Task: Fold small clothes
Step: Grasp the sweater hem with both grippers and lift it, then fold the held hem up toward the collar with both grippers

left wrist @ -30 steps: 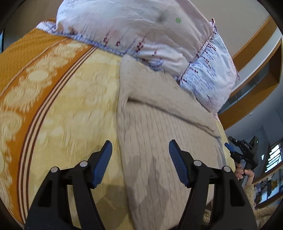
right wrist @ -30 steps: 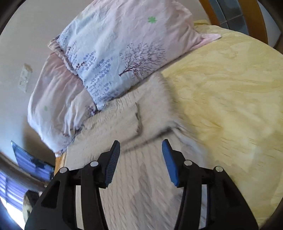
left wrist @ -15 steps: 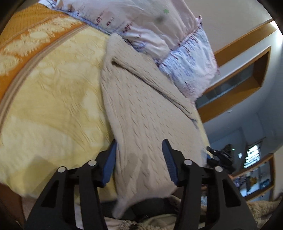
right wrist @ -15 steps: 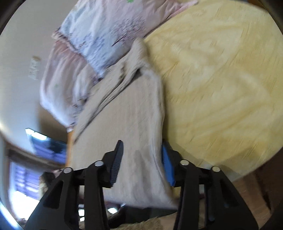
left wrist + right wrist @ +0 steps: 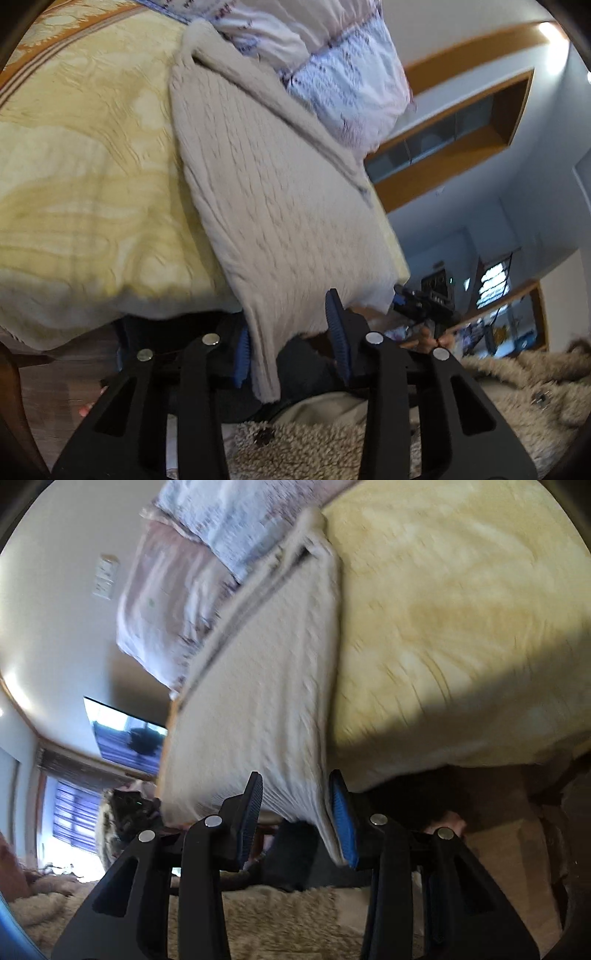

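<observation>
a: so where's the sweater [image 5: 280,192] at?

b: beige knit, lying lengthwise on the yellow bedspread [image 5: 85,177], far end tucked up against the pillows [image 5: 332,62]. near hem hangs off the near edge of the bed, one corner drooping lower than the rest. a folded strip runs along its side next to the pillows.

a: and the grippers?

b: left gripper [image 5: 291,347] has that drooping hem corner between its blue pads [image 5: 337,332]. jaws are narrow but not pinched, there's a gap on the right side, and the cloth sits by the left pad. can't say it's really gripping. right gripper [image 5: 295,812] is at the other hem corner, the cloth edge lying on its right pad, jaws about the same width. also looks loose, though everything is pretty blurry.

a: what's around it?

b: in the right view the bedspread fills the right side, pillows far left, a tv [image 5: 125,734] on the wall behind. in the left view there's a wooden shelf [image 5: 454,133] up on the wall, and a fuzzy tan coat [image 5: 517,398] near the bottom.
</observation>
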Tool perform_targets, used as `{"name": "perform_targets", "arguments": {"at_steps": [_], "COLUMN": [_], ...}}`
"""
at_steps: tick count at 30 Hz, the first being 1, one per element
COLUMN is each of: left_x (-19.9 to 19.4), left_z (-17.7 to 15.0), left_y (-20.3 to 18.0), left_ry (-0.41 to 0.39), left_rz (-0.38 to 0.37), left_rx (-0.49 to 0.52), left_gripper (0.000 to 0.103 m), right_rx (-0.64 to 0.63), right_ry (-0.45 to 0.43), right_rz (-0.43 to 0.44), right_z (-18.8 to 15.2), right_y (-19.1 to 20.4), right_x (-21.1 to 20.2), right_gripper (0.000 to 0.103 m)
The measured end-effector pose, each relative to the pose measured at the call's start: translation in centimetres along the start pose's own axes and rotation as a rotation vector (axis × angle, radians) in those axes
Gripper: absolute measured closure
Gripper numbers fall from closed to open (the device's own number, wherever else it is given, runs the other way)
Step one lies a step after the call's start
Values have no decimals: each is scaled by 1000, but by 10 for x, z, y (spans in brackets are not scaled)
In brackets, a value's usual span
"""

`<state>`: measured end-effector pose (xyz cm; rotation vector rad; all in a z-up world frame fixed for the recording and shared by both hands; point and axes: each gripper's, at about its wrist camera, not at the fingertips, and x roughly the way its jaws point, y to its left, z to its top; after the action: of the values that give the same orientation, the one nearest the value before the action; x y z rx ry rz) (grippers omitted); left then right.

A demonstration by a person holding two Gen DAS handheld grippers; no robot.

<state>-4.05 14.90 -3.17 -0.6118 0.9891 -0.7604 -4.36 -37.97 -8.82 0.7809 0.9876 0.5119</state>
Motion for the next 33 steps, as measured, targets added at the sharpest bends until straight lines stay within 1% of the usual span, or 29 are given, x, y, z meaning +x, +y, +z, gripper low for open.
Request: {"name": "perform_targets", "arguments": {"at_steps": [3,5,6,7,8,9,10,11,15,18,20,22,24,26,28,33], "left_x": [12,17,19,21,22,23,23,24,21,16,11,4,-5,-14,-21,-27], "left_z": [-4,-4,-4,-4,-4,-6,-6,-6,-5,-1,5,12,21,34,49,89], "left_y": [-4,-3,-1,0,1,2,2,3,0,-4,-8,-14,-21,-27,-32,-44], "left_ry": [35,45,51,55,63,71,74,77,73,56,33,6,-37,-84,-129,-222], "left_rz": [13,13,8,7,5,3,0,-3,-9,-18,-26,-19,6,22,54,146], "left_rx": [31,29,25,22,18,15,14,13,24,34,46,66,97,116,133,146], "left_gripper": [67,67,70,76,80,85,89,91,96,97,97,97,97,98,98,98], "right_rx": [16,19,18,12,-6,-27,-44,-72,-127,-191,-243,-286,-322,-360,-386,-452], "right_ry": [11,15,16,21,27,33,36,39,21,-20,-76,-137,-203,-284,-343,-417], "right_rz": [29,65,74,86,93,98,99,102,115,135,156,163,137,90,44,-46], "right_z": [-2,-2,-2,-3,-4,-4,-5,-6,-7,-4,-1,4,10,20,30,62], "right_y": [-11,-14,-15,-13,-11,-6,-3,2,17,34,49,61,74,90,102,129], "right_x": [10,16,16,18,18,19,19,18,15,6,-5,-16,-24,-32,-35,-26], "right_gripper": [63,63,63,67,72,74,83,91,94,95,95,95,95,95,95,95]}}
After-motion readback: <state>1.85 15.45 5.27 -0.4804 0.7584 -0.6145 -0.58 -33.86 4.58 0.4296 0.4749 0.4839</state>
